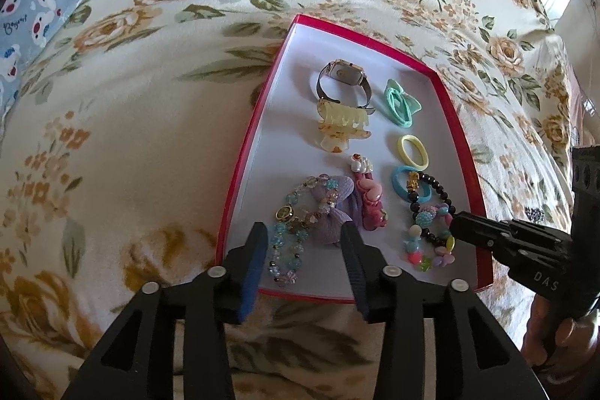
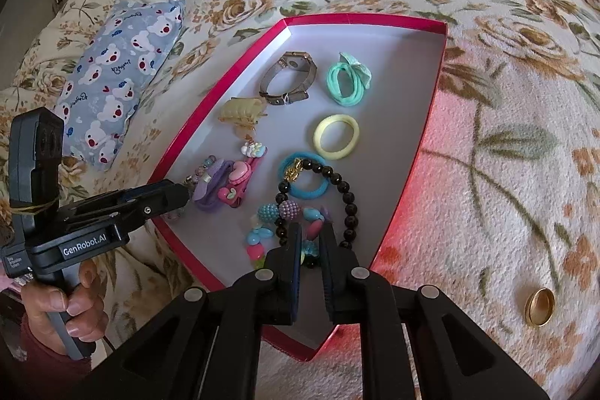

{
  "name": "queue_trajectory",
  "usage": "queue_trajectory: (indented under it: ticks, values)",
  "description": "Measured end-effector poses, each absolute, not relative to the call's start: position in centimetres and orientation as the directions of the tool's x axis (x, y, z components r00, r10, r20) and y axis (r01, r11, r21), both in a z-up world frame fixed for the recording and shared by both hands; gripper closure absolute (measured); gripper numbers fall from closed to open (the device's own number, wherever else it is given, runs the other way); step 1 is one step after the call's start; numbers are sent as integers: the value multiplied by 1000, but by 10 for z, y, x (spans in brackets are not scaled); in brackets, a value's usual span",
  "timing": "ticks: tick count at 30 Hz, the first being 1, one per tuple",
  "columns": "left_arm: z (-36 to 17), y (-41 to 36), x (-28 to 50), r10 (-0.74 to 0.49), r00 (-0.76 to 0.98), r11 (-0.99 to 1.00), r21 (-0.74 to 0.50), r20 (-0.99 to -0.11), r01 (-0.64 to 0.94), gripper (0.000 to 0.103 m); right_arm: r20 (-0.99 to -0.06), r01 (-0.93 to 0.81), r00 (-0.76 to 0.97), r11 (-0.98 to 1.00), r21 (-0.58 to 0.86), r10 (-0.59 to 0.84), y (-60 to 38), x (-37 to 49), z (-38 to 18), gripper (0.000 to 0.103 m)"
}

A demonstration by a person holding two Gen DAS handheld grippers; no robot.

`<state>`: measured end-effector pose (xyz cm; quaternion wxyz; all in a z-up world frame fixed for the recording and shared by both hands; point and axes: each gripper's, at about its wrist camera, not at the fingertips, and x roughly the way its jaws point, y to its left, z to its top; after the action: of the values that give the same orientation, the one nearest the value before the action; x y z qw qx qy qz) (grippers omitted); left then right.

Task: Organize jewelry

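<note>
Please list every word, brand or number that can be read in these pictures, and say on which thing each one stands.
"GenRobot.AI": on the side of the left gripper.
"DAS": on the body of the right gripper.
Script word on the blue bear pillow: too blurred to read.
Small label under "GenRobot.AI": too small to read.

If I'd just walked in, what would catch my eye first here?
Probably the red box lying on the floral bedspread, its white floor lined with bright hair ties, clips, a watch and beaded bracelets. Next, two black grippers at its near end, the right gripper nearly shut around the colorful bead bracelet.
</note>
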<state>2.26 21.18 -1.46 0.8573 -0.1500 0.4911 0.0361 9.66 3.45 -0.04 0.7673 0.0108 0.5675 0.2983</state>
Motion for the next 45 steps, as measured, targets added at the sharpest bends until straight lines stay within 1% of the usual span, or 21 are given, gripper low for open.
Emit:
queue_trajectory:
  ticks: [4,5,6,8,10,16,18,20,22,24,26,29,33,37,39,45]
  values:
    - [-11,209,20,-79,518,957,-210,-852,-200,53,-854,-439,206,825,356,478,32,95,7,89]
    - [-10,208,19,-81,519,957,-212,-851,-199,52,-851,-438,211,825,357,480,31,95,8,84]
    - [-9,208,19,-82,520,957,-213,-850,-198,50,-848,-435,221,827,357,482,29,96,10,74]
    - [-7,209,16,-80,524,957,-212,-848,-198,44,-837,-431,246,829,357,489,25,95,15,66]
    - [-3,207,13,-66,533,959,-200,-844,-199,34,-828,-432,265,829,356,494,22,94,19,66]
    - [5,200,1,-55,556,961,-195,-829,-195,26,-811,-437,289,824,361,508,14,88,27,64]
    - [8,200,-5,-48,564,960,-194,-824,-201,23,-803,-439,302,823,360,513,12,86,30,59]
    - [10,201,-13,-52,573,954,-211,-818,-214,22,-792,-441,319,822,362,520,9,84,33,56]
    - [11,204,-22,-61,583,943,-238,-810,-233,18,-778,-440,339,820,366,529,5,81,37,52]
    - [12,206,-33,-82,599,929,-279,-797,-243,18,-765,-444,344,812,379,545,1,79,40,46]
    - [12,207,-40,-85,608,922,-295,-789,-253,18,-753,-448,349,805,388,557,-1,75,41,42]
    - [8,209,-54,-89,615,901,-327,-783,-285,15,-735,-451,347,791,414,583,-2,68,40,40]
    - [1,211,-71,-102,614,871,-368,-783,-325,15,-713,-433,363,786,440,599,-7,55,39,40]
    - [1,208,-84,-71,600,878,-335,-797,-342,15,-684,-444,368,765,466,630,-13,41,42,38]
    - [4,205,-88,-52,597,883,-316,-801,-348,15,-683,-452,364,762,464,633,-13,35,43,33]
    - [16,189,-99,3,596,907,-248,-803,-339,14,-689,-477,369,763,436,624,-13,21,47,31]
